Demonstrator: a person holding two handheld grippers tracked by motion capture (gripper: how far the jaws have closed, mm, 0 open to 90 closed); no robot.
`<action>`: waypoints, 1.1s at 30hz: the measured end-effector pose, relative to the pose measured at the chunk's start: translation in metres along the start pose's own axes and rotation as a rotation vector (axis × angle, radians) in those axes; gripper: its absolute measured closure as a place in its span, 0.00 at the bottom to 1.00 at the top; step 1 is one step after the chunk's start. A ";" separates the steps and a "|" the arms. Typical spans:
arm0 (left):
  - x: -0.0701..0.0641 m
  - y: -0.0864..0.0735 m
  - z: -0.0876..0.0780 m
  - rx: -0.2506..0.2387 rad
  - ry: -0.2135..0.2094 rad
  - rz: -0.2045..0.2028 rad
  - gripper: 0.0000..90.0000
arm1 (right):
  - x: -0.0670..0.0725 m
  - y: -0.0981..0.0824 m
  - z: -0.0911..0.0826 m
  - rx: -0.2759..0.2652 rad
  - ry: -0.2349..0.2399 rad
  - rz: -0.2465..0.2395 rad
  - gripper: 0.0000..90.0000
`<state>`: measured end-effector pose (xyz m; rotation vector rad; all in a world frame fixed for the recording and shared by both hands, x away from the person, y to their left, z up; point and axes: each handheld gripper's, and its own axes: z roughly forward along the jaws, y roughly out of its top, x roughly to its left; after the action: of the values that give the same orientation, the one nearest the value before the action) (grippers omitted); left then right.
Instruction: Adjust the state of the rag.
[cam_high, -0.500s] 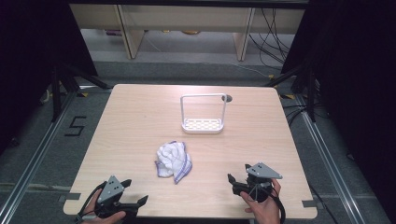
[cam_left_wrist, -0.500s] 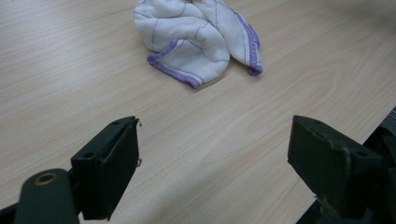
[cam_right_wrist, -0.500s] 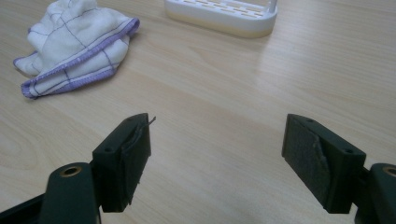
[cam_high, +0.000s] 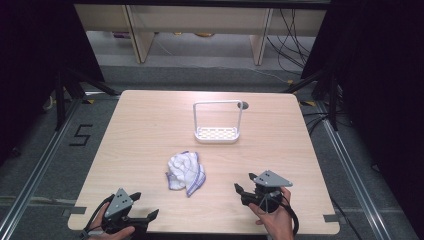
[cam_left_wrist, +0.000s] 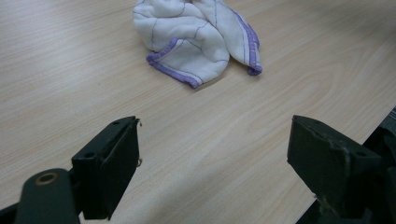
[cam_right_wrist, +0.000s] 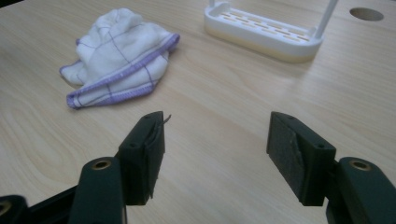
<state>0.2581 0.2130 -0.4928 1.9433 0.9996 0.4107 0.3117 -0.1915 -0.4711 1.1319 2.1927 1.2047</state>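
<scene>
Overhead, high view: pale wooden table (cam_high: 150, 130) with rounded corners; crumpled white cloth (cam_high: 185, 172) with purple edging, lying loose near the table's middle, slightly toward the near edge. White rack (cam_high: 218, 133) with a tall wire handle, standing farther back, well apart from the cloth, beside a small round hole (cam_high: 244, 105) in the tabletop. Left gripper (cam_high: 145, 216) at the near left corner, held in a hand (cam_high: 111, 231), jaws pointing toward the middle and parted, nothing between them. Right gripper (cam_high: 243, 185) at the near right, held in a hand (cam_high: 274, 216), grey three-cornered plate on top, jaws pointing left toward the cloth, parted and bare. Cloth between the two grippers and somewhat beyond them, touched by neither. Next, left gripper view: two black jaws standing wide over bare wood, nothing gripped; cloth (cam_left_wrist: 198, 39) ahead at the top, bunched, purple hem turned toward the camera, apart from the jaws. Lastly, right gripper view: black jaws spread wide above the tabletop, holding nothing; cloth (cam_right_wrist: 119, 58) ahead to the upper left, clear of the jaws; rack (cam_right_wrist: 264, 30) to the upper right, slotted base resting flat on the wood; hole (cam_right_wrist: 366, 14) at the far right corner.
</scene>
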 end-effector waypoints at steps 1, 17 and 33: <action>0.001 0.000 0.000 0.004 -0.001 0.005 0.18 | 0.003 0.003 0.001 0.005 0.001 -0.008 0.45; 0.002 0.000 -0.001 0.010 0.001 -0.007 0.19 | 0.054 0.040 0.062 0.029 0.125 -0.145 0.49; 0.003 0.000 0.002 0.024 -0.004 0.001 0.19 | 0.078 0.062 0.118 0.056 0.134 -0.176 0.47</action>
<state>0.2612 0.2140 -0.4937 1.9655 1.0060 0.3966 0.3708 -0.0492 -0.4811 0.8801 2.3827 1.1807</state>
